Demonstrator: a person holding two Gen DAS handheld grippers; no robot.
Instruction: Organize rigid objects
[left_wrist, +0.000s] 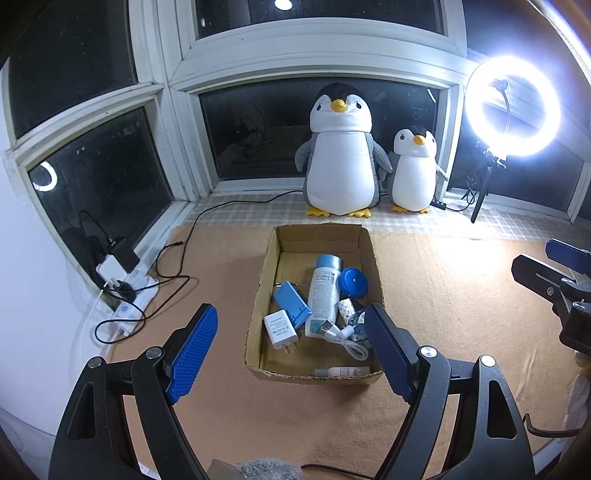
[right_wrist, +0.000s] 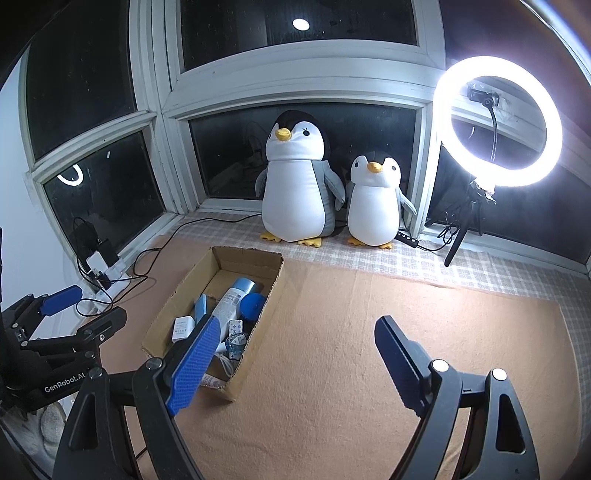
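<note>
A power strip (left_wrist: 127, 295) crowded with chargers and black cables sits at the far left by the dark window, off the tan mat (left_wrist: 443, 295) that covers the work surface. Next along, the left gripper (left_wrist: 291, 339) hangs above the near end of an open cardboard box (left_wrist: 258, 295), its blue-padded jaws spread wide and holding nothing. Inside the box, left to right, lie a white wall charger (left_wrist: 279, 326), a blue plug adapter (left_wrist: 291, 301), a white bottle with a pale blue cap (left_wrist: 324, 291), a round blue lid (left_wrist: 352, 282), a patterned packet (left_wrist: 346, 309) and a coiled white USB cable (left_wrist: 345, 338); a small clear bottle (left_wrist: 341, 371) rests against the near wall. Right of the box, the right gripper (right_wrist: 295, 343) is poised over bare mat, jaws likewise parted and empty. Two plush penguins (left_wrist: 341, 155) and a lit ring light (left_wrist: 513, 107) stand on the checked sill behind. No loose item is visible on the mat in either view, so the gathering appears largely finished. Whether the jumbled contents count as organized, or whether anything remains outside the cameras' reach, cannot be told from here.
</note>
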